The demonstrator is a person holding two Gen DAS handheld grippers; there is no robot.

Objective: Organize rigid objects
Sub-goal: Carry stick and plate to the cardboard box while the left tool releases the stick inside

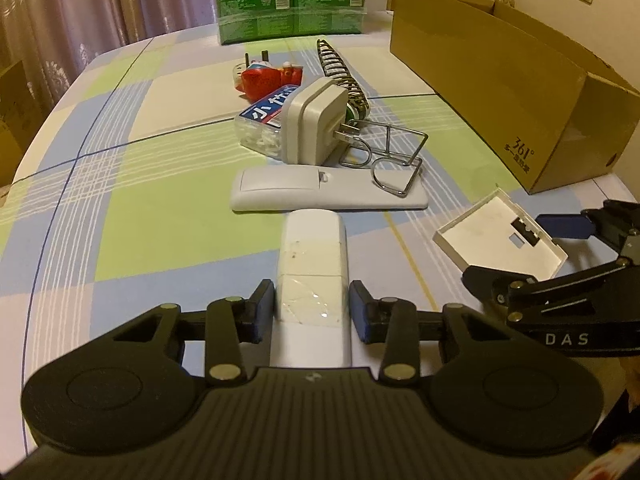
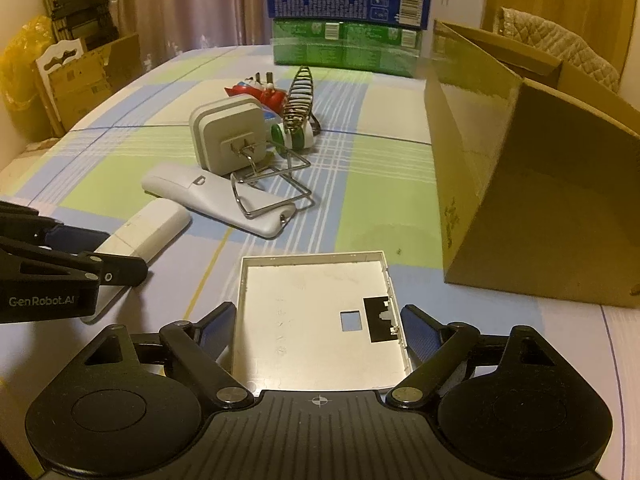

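the left gripper (image 1: 312,312) is closed on a white bar (image 1: 312,264), a long rounded plastic piece that lies lengthwise between its blue pads (image 1: 262,312), both pads pressed against its sides. the bar rests on a checked cloth (image 1: 140,208) covering the table.

the right gripper (image 2: 316,334) stands wide around a square white plate (image 2: 312,320), a shallow cover with a small square hole and a black cut-out. its pads sit at the plate's two side edges; the left wrist view shows the plate tilted up off the cloth with the fingers on it, so it looks gripped.

just beyond the bar lies a white remote (image 1: 320,192), face down, with a wire rack (image 1: 384,156) resting partly on it. behind those sit a grey plug adapter (image 1: 312,120) with its prongs toward the rack, a clear box with a blue label (image 1: 264,120), a red toy (image 1: 268,76) and a coiled wire holder (image 1: 340,68).

an open cardboard box (image 2: 520,200) stands to the right. stacked green and blue cartons (image 2: 344,20) are at the far edge.
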